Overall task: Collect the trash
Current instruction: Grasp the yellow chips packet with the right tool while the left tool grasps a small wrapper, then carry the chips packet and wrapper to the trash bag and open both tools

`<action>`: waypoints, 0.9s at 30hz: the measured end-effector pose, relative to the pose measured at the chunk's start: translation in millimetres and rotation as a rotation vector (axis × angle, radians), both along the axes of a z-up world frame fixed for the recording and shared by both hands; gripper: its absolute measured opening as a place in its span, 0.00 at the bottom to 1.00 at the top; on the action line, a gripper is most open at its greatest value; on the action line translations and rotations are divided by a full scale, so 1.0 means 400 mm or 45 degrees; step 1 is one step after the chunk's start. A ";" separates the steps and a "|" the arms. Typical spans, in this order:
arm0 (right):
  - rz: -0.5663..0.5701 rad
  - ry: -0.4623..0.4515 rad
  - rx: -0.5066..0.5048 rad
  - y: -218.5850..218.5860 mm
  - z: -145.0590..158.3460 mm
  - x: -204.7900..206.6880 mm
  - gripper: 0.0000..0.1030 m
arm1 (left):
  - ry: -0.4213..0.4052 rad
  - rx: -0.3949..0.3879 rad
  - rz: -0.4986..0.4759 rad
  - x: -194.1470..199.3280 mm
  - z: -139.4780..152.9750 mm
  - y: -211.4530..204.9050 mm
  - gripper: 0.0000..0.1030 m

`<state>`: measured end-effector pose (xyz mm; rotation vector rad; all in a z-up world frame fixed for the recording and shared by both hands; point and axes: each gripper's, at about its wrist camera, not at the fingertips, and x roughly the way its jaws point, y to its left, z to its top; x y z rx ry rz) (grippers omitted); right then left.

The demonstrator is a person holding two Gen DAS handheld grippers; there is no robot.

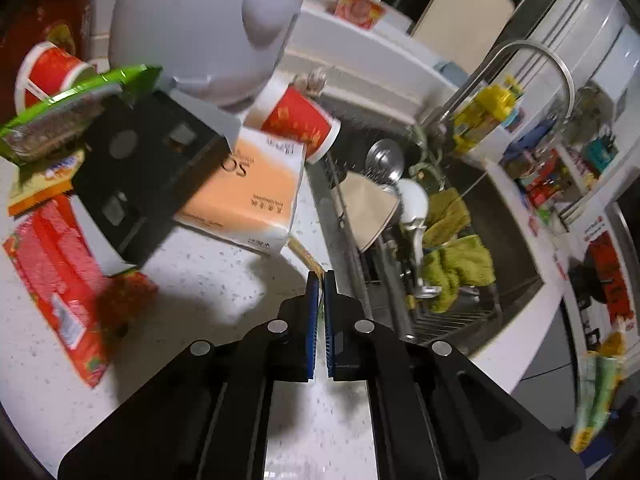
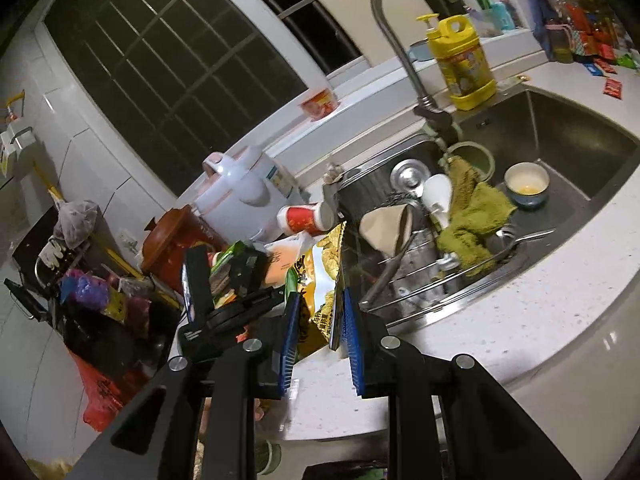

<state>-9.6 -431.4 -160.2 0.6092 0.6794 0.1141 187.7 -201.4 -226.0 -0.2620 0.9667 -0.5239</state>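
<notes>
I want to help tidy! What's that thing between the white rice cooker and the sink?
A red paper cup lies on its side between the rice cooker and the sink, clearest in the right wrist view.

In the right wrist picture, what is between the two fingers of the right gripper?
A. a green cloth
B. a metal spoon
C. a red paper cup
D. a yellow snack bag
D: the yellow snack bag stands between the blue pads of the right gripper, while the red paper cup lies farther back on the counter and the green cloth is in the sink.
</notes>
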 end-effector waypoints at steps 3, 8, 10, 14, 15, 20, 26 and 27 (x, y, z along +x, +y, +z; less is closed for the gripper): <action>0.025 -0.008 -0.009 0.029 0.003 0.004 0.22 | -0.042 -0.020 0.000 -0.021 0.025 0.028 0.02; 0.048 -0.019 0.011 0.059 0.010 0.004 0.22 | -0.091 -0.088 -0.013 -0.081 0.081 0.112 0.02; 0.061 -0.029 0.004 0.071 0.018 -0.004 0.22 | -0.137 -0.094 -0.032 -0.126 0.116 0.143 0.02; 0.124 -0.035 -0.007 0.107 0.032 -0.028 0.22 | -0.207 -0.087 -0.119 -0.260 0.177 0.216 0.02; 0.145 -0.036 -0.017 0.117 0.035 -0.035 0.22 | -0.215 -0.075 -0.134 -0.289 0.184 0.229 0.02; 0.343 0.044 -0.157 0.221 0.008 -0.109 0.22 | -0.148 0.013 -0.194 -0.484 0.157 0.334 0.02; 0.602 0.259 -0.227 0.366 -0.137 -0.198 0.22 | 0.065 0.240 -0.260 -0.634 -0.035 0.395 0.02; 0.646 0.313 -0.234 0.393 -0.179 -0.208 0.22 | 0.116 0.267 -0.261 -0.646 -0.089 0.401 0.02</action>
